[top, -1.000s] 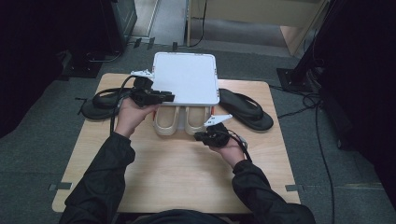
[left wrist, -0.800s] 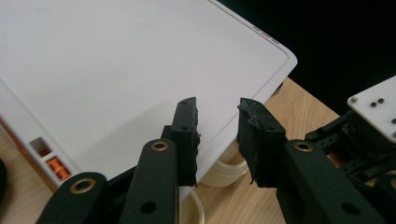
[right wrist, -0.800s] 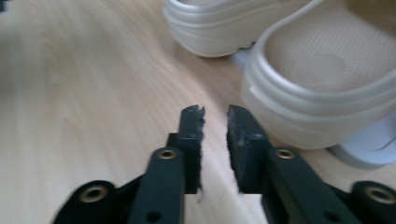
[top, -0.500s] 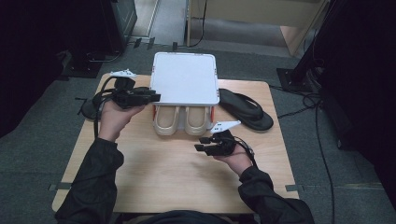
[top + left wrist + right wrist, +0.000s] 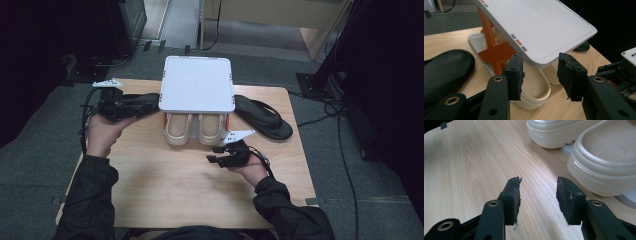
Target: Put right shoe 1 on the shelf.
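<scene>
- You stand at a light wooden table (image 5: 165,190), its near half bare.
- A small white rack (image 5: 197,84) on orange legs sits at the far middle edge, a pair of cream slippers (image 5: 194,129) tucked on its lower tray.
- One black flip-flop (image 5: 265,117) lies right of the rack; another black sandal (image 5: 445,68) lies at its left.

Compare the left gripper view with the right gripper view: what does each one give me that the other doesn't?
Left gripper view: the white tray top on its orange frame, a black slipper, and the right tongs at the edge. Right gripper view: a wide stretch of bare wooden table ahead of its own open tongs, with nothing between them. Both: the cream slippers under the tray, and open tongs that have just been opening.
</scene>
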{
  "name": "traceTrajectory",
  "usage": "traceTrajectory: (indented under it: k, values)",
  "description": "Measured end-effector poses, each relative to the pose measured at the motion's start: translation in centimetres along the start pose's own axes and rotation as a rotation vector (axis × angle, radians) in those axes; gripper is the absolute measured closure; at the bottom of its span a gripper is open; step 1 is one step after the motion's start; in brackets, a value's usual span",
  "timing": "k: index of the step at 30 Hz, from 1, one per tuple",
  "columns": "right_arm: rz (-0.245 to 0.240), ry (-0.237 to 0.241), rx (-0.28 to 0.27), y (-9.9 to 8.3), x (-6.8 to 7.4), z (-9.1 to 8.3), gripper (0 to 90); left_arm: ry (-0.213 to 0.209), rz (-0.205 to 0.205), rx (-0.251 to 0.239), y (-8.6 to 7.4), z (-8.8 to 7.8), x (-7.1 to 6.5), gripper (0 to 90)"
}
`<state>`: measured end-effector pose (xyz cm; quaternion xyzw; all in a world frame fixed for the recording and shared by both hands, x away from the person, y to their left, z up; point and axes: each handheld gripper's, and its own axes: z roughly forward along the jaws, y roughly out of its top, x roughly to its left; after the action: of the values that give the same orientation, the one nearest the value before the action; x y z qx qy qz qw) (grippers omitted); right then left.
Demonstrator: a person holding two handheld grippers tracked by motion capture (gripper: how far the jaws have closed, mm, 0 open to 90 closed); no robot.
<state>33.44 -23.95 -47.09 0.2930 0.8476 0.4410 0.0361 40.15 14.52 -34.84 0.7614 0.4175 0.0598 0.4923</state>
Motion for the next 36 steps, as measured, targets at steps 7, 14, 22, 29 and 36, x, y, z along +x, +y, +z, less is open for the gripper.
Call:
traceTrajectory:
  k: [7,14,22,29,36]
  values:
    - [-0.004,-0.004,-0.006,0.1,-0.3,0.2,54.4,0.029,-0.009,-0.01,-0.7,-0.7,0.9,54.4]
    - [-0.005,-0.006,-0.017,0.1,-0.4,0.1,54.7,0.053,-0.029,-0.014,-1.4,-1.1,2.2,54.7]
    - [-0.004,-0.006,-0.015,0.1,-0.4,0.2,55.4,0.084,-0.053,-0.012,-2.3,-0.8,4.2,58.2]
    - [-0.007,-0.007,-0.009,0.0,-0.3,0.1,56.5,0.118,-0.071,0.002,-2.8,0.6,5.9,63.5]
    - [-0.011,-0.011,-0.011,-0.1,-0.4,0.0,57.4,0.144,-0.08,0.03,-3.3,2.9,7.6,69.1]
